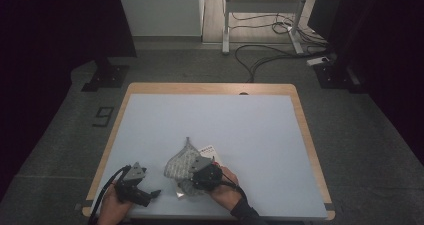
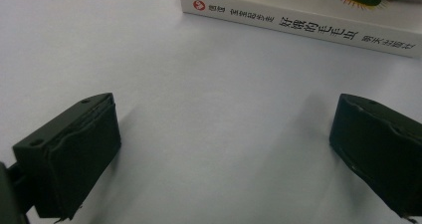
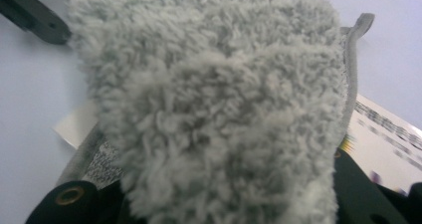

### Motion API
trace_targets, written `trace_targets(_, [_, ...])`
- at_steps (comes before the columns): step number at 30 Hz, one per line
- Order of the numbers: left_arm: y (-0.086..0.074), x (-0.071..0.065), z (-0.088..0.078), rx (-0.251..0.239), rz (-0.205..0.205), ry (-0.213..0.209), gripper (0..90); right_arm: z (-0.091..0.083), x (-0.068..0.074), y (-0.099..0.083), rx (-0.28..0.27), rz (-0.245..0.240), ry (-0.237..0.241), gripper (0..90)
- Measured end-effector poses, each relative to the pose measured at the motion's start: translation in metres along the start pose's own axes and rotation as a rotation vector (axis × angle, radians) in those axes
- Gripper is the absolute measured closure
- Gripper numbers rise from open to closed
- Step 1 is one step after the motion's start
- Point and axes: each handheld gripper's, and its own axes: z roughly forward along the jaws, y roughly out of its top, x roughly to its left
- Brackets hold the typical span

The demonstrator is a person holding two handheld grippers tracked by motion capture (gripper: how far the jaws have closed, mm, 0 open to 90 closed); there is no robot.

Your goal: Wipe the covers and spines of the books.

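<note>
A white book lies near the table's front edge, and a fluffy grey cloth drapes over most of it. My right gripper sits on the cloth, shut on it. In the right gripper view the cloth bulges between the jaws, with the book's cover showing at the right. My left gripper rests at the front left of the table, open and holding nothing. In its own view, the left gripper points at the book's printed spine, a short way off.
The pale blue mat covers the wooden table. A black jaw of the left gripper shows in the right gripper view's top left corner. Cables and stand legs lie on the floor beyond the table.
</note>
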Motion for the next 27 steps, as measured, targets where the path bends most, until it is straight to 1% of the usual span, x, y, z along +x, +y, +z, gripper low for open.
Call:
trace_targets(1, [0.0,0.0,0.0,0.0,0.0,0.0,0.0,0.0,0.0,0.0,0.0,0.0,0.0,60.8])
trace_targets(2, [0.0,0.0,0.0,0.0,0.0,0.0,0.0,0.002,0.005,0.003,-0.002,-0.007,0.01,60.8])
trace_targets(7, [0.0,0.0,0.0,0.0,-0.001,0.0,0.0,0.006,0.015,0.009,-0.009,-0.028,0.032,60.8])
trace_targets(13, [0.0,0.0,0.0,0.0,-0.001,0.0,0.0,0.01,0.026,0.014,-0.016,-0.051,0.046,60.9])
trace_targets(16, [0.0,0.0,0.0,0.0,0.0,0.0,0.0,0.01,0.026,0.014,-0.021,-0.053,0.054,60.7])
trace_targets(19, [0.0,0.0,0.0,0.0,-0.001,0.0,0.0,0.01,0.024,0.013,-0.031,-0.043,0.069,60.5])
trace_targets(23, [0.0,0.0,0.0,0.001,0.0,0.0,0.0,0.01,0.022,0.014,-0.029,-0.032,0.08,60.5])
trace_targets(24, [0.0,0.0,0.0,0.0,-0.001,0.0,0.0,0.008,0.018,0.016,-0.045,-0.008,0.102,60.5])
trace_targets(27, [0.0,0.0,0.0,0.001,0.001,0.0,0.0,0.005,0.014,0.019,-0.056,0.003,0.109,60.5])
